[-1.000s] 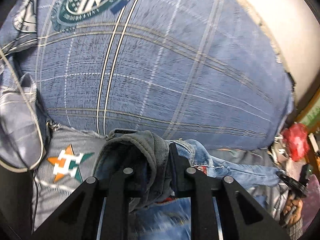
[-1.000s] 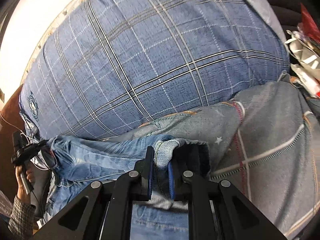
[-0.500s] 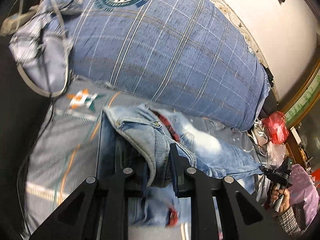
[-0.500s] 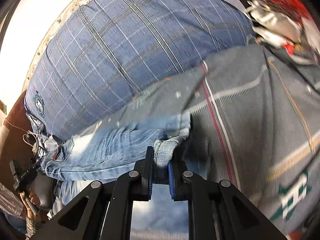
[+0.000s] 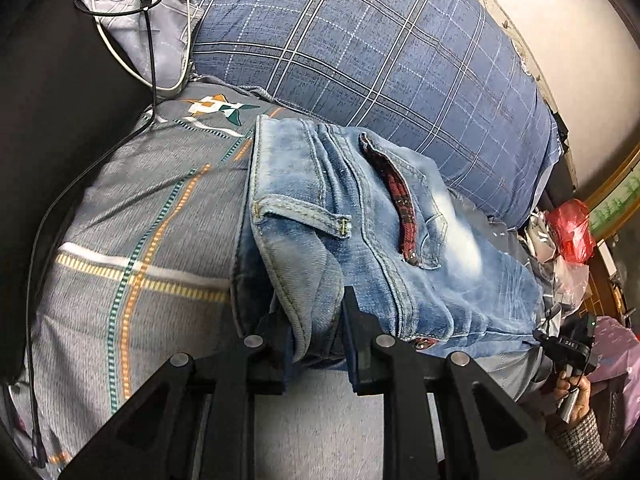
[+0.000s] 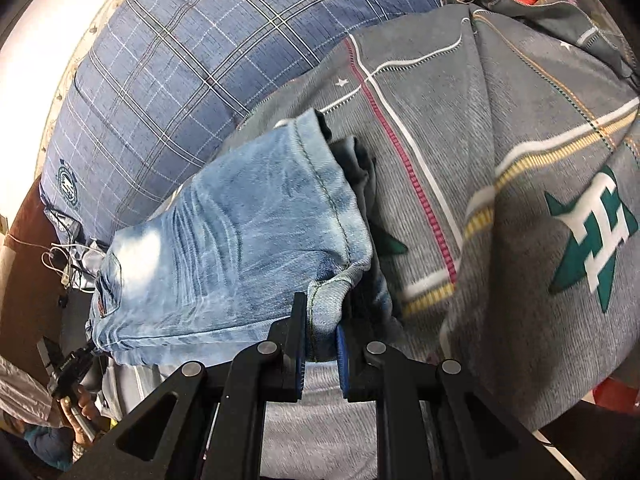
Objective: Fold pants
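Observation:
Light blue jeans (image 5: 360,216) lie folded lengthwise on a grey patterned bedsheet (image 5: 132,240). My left gripper (image 5: 316,332) is shut on the waistband end, with a red-lined pocket showing beyond it. In the right wrist view the leg end of the jeans (image 6: 248,240) lies on the sheet (image 6: 500,128). My right gripper (image 6: 322,328) is shut on the hem cuff. Each view shows the other hand-held gripper at the far end of the jeans.
A large blue plaid pillow (image 5: 400,48) lies behind the jeans, also in the right wrist view (image 6: 180,60). Cables (image 5: 148,40) and a grey bag lie at the far left. A red plastic bag (image 5: 570,232) and clutter sit at the right.
Both grippers have pulled back and down from near the pillow, drawing the jeans out flat on the sheet. Both stay shut on the denim.

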`<state>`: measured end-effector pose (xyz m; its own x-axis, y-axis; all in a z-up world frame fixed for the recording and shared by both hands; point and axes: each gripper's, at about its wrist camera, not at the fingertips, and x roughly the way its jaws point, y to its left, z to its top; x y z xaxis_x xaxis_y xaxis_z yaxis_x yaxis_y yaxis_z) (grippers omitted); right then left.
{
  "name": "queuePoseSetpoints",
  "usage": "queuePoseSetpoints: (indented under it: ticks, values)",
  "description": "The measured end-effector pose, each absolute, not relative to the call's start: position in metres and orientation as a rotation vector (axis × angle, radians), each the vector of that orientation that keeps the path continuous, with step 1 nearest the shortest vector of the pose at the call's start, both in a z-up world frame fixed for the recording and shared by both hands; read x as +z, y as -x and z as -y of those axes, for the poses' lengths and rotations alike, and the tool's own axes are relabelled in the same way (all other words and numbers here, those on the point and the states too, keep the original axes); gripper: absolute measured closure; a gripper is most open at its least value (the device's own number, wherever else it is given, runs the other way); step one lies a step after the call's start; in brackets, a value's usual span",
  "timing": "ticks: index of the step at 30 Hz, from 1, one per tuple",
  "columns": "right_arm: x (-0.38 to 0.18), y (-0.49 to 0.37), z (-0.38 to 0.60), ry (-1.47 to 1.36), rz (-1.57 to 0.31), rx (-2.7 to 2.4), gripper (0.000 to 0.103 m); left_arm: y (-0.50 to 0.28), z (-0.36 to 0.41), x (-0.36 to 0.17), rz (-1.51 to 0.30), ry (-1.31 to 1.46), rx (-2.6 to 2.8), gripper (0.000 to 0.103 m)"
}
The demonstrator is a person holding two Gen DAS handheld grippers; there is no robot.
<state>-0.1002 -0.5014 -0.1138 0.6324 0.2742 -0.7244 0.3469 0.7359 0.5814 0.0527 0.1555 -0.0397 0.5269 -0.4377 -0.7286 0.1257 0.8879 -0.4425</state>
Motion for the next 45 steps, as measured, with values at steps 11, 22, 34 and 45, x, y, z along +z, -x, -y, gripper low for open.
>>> queuePoseSetpoints:
  ticks: [11,22,34,45]
  values:
    - [-0.114,0.103,0.492,-0.647,-0.959,-0.098,0.087,-0.04,-0.168,-0.041,-1.055,0.315,-0.268,0.053]
    - [-0.069,0.144,0.52,-0.694,-0.775,-0.22,0.044,-0.005,-0.205,-0.01,-0.993,0.241,-0.132,0.05]
    - [-0.084,0.149,0.52,-0.792,-0.752,-0.182,0.044,-0.018,-0.051,0.018,-0.938,0.139,-0.426,0.049]
    - [-0.075,0.028,0.474,-1.0,-0.702,0.272,0.042,-0.045,0.168,-0.035,-1.043,0.108,-0.673,0.049]
